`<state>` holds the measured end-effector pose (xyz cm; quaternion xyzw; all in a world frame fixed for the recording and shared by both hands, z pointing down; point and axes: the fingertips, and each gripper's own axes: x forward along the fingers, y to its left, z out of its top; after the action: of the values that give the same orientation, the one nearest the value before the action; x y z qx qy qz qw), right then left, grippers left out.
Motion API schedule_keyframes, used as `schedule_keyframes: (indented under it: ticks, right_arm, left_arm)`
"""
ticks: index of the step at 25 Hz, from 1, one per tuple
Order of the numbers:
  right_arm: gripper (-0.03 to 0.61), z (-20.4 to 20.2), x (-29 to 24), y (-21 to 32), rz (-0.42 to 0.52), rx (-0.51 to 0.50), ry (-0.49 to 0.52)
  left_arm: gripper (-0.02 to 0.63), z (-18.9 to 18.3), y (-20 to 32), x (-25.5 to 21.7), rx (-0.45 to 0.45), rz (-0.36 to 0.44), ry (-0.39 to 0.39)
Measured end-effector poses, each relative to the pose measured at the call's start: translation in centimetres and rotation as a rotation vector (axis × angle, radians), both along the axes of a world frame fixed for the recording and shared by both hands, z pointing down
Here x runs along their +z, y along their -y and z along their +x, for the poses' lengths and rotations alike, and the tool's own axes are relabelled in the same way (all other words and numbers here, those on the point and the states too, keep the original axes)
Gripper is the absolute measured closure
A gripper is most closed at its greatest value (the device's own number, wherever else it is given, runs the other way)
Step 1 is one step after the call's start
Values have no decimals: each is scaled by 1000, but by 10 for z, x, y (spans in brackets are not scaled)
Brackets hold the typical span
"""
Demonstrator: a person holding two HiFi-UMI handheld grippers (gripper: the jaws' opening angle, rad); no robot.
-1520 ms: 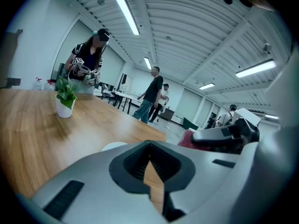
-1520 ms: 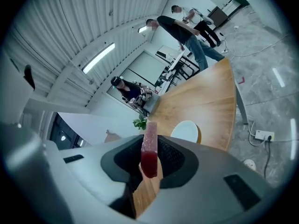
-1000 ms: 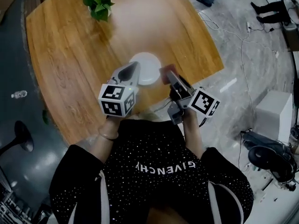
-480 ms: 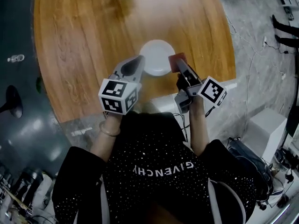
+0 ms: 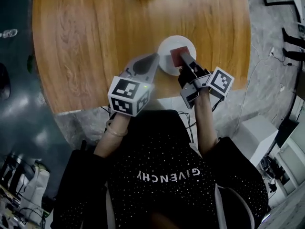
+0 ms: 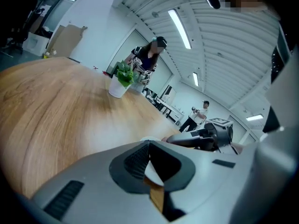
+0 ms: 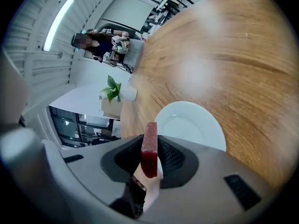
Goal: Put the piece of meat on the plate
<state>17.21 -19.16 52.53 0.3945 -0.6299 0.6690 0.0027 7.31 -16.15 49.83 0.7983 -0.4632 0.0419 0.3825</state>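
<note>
A white plate (image 5: 169, 47) sits on the round wooden table (image 5: 95, 32) close to its near edge. My right gripper (image 5: 183, 60) is shut on a flat red piece of meat (image 5: 179, 55), held on edge just above the plate's right half. In the right gripper view the meat (image 7: 150, 148) stands upright between the jaws, with the plate (image 7: 191, 125) right beyond it. My left gripper (image 5: 153, 60) hovers at the plate's left rim, its jaws together and empty. In the left gripper view its tips (image 6: 149, 143) meet, and the right gripper (image 6: 205, 136) shows beyond.
A potted green plant (image 6: 124, 76) stands far across the table, also seen as the plant (image 7: 112, 90) in the right gripper view. The table's near edge (image 5: 143, 103) runs just under both grippers. People stand in the room's background.
Both grippers have moved forward and down towards the plate. The meat, earlier beside the plate's right rim, now hangs over the plate. The left gripper has closed in on the left rim.
</note>
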Motion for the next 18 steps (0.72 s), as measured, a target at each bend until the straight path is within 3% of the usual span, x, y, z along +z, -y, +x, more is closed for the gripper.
schedule_keyframes:
  ticks: [6,12,18]
  right_arm:
    - [483,-12,15,8,-81,26,25]
    - [476,1,28,7,-173,112,70]
    - [314,-9,21,0,-202,117,84]
  left_arm:
    - [606,-19,1,2,-50,-14,-29]
    - [606,-11,1,-2,-34,-8,-44]
    - [606,-12,-2,-4,9,-3,-47]
